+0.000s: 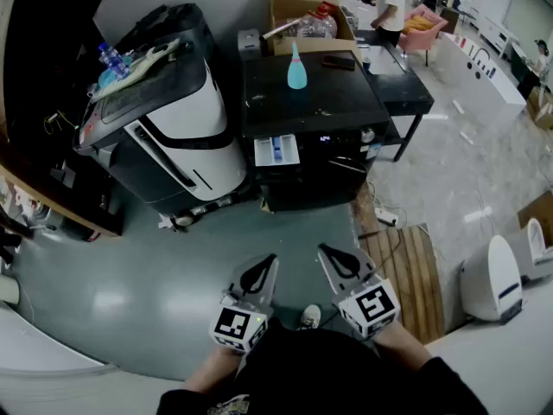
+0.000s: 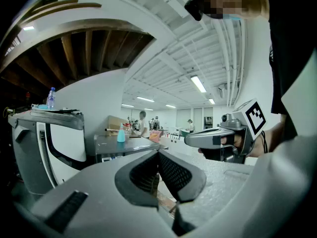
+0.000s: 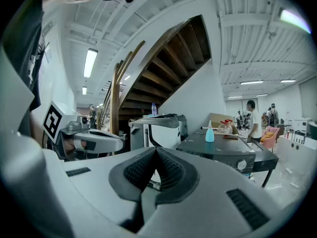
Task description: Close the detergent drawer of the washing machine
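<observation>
Approach pending: white detergent drawer (image 1: 276, 150) is seen pulled out of black washing machine (image 1: 313, 102) at twelve o'clock. Left gripper (image 1: 268, 264) and right gripper (image 1: 327, 254), both closed and empty, must be advanced.

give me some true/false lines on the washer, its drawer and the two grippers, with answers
1. The drawer sticks out of the front of the washer. True.
2. The left gripper touches the drawer. False: it is held over the floor, well short of the washer.
3. A teal bottle stands on top of the washer. True.
4. The fingers of the right gripper stand wide apart. False: they are together, with nothing between them.
5. The left gripper holds nothing. True.
</observation>
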Available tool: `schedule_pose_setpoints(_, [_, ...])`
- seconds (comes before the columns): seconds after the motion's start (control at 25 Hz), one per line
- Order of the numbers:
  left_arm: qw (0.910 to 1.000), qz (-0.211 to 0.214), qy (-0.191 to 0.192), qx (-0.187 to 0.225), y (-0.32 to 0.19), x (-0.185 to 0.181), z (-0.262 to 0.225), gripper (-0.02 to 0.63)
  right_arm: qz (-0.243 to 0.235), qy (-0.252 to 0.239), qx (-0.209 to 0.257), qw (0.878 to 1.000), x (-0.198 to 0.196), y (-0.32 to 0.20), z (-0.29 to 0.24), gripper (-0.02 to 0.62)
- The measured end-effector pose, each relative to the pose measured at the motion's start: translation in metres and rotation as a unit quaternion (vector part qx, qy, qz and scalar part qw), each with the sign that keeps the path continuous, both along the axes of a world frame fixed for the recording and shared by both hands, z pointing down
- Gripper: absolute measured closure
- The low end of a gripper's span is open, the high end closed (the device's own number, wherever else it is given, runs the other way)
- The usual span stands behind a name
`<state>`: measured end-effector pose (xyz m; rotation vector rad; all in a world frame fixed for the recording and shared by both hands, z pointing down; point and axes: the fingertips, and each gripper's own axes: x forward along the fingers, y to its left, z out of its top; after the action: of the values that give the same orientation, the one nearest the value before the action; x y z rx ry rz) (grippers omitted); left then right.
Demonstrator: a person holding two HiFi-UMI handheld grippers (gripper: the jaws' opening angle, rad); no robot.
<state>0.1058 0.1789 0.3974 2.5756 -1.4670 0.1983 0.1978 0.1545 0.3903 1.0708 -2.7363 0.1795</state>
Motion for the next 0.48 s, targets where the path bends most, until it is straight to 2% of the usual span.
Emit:
schedule_pose_setpoints(0.12, [0.9998, 0.001, 0.004, 0.021, -0.0037, -0.0009, -0.0024, 0.603, -0.001, 0.001, 0.001, 1.000, -0.0010, -0.0016, 0.0005, 0.598])
schedule_pose_setpoints(0.32, [1.0000, 0.000, 0.000, -0.002, -0.0009, -0.0005, 0.0012, 0.603, -0.001, -0.009, -0.001, 1.000, -0.0015, -0.0020, 0.0009, 0.598])
schedule_pose_setpoints(0.48, [1.0000, 0.002, -0.003, 0.000, -0.0014, -0.0035, 0.0006, 0.603, 0.000, -0.017, -0.002, 1.000, -0.0047, -0.0031, -0.0007, 0.597])
